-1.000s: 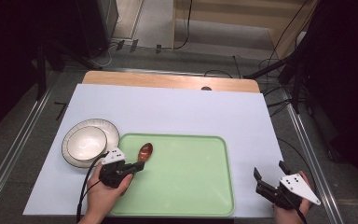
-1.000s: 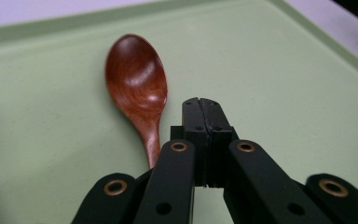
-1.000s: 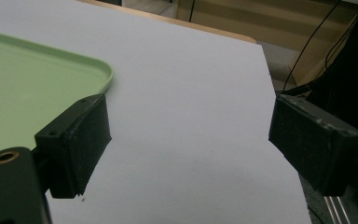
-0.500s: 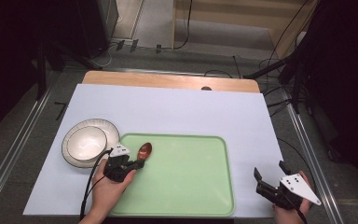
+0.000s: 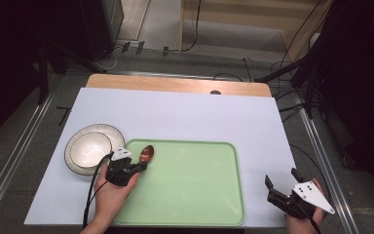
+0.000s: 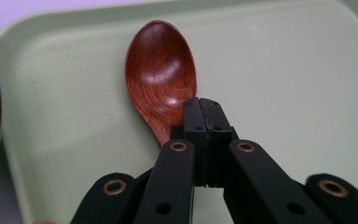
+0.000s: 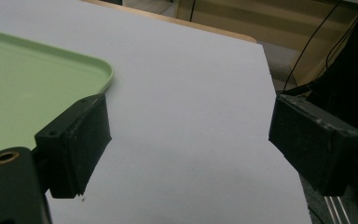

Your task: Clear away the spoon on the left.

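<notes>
Tabletop under a white sheet [image 5: 185, 117], viewed from above. Moving from the left: pale bowl [image 5: 88, 148] sitting beside a green tray [image 5: 195, 195], just off its near-left corner.

Next, lying in that corner of the tray [image 6: 284, 70], face up: a dark wooden spoon [image 5: 147, 153]. Pointing bowl-end away from the person and slightly rightward, with the long axis running from the left hand [image 5: 108, 195] toward the far side of the table. In the left gripper view, showing a glossy red-brown hollow [image 6: 161, 74], with the neck disappearing under the left gripper [image 6: 203, 107].

Pressing together tightly over that neck, leaving no gap: the left gripper's [image 5: 139, 166] black jaws. Sitting a little left of their seam, the neck, so not telling whether actually pinched or merely covered.

Judging the risk: if lifting now on a shallow or off-centre hold, likely twisting or dropping the spoon, with the heavier end tipping down. If pushing instead, possibly skidding it against the tray rim or knocking the bowl just beside it.

Far right, well apart from the tray: the right gripper [image 5: 281, 179] hovering over bare sheet, spreading its jaws wide and holding nothing [image 7: 189, 144].
</notes>
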`<state>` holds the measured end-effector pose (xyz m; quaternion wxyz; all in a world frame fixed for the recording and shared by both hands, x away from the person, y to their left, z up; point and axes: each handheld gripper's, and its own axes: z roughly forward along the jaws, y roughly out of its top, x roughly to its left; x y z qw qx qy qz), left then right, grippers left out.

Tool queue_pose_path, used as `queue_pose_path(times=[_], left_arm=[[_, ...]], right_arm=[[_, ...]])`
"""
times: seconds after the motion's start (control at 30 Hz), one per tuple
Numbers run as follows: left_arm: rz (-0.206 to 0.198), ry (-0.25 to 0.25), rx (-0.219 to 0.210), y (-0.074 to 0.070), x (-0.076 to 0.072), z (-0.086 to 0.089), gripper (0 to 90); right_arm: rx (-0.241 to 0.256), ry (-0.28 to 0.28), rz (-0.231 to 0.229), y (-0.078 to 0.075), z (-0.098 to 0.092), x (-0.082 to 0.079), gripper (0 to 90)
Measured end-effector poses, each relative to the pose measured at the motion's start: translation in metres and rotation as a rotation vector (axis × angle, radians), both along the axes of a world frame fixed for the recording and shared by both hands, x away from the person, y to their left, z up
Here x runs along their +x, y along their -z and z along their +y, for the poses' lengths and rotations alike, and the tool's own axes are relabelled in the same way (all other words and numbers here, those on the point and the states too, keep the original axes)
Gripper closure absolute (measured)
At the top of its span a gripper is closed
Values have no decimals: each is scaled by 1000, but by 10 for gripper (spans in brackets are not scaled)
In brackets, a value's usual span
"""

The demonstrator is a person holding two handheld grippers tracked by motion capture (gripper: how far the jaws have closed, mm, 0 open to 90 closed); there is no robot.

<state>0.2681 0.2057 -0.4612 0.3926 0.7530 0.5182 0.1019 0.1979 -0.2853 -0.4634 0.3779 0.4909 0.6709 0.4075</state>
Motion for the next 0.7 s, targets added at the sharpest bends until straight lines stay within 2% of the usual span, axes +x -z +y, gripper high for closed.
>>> queue_pose_path(times=[0.17, 0.2, 0.3, 0.33, 0.37, 0.43, 0.5, 0.53, 0.6, 0.7], left_arm=[[-19, 14, -10, -1, -1, 0, 886], [-36, 18, -11, -2, -3, 1, 842], [-45, 28, -15, -4, -5, 1, 801], [-65, 47, -34, -8, -8, 2, 776], [-65, 47, -34, -8, -8, 2, 754], [-97, 64, -36, -11, -11, 3, 725], [-150, 83, -32, -14, -14, 5, 643], [-150, 83, -32, -14, -14, 5, 616], [-175, 88, -38, -16, -16, 8, 592], [-183, 80, -33, -22, -20, 11, 537]], right_arm=[[1, 2, -2, 0, 0, 0, 134], [0, 1, -2, 0, 0, 0, 134], [1, 0, -2, 0, -1, 0, 134], [3, 3, -2, 0, -1, 0, 134], [3, 3, -2, 0, -1, 0, 134], [3, 4, -1, 0, -1, 0, 134], [1, 1, -1, 0, -1, 0, 133], [1, 1, -1, 0, -1, 0, 133], [4, 2, -1, 0, -1, -1, 134], [5, 3, -2, 0, -1, -1, 134]])
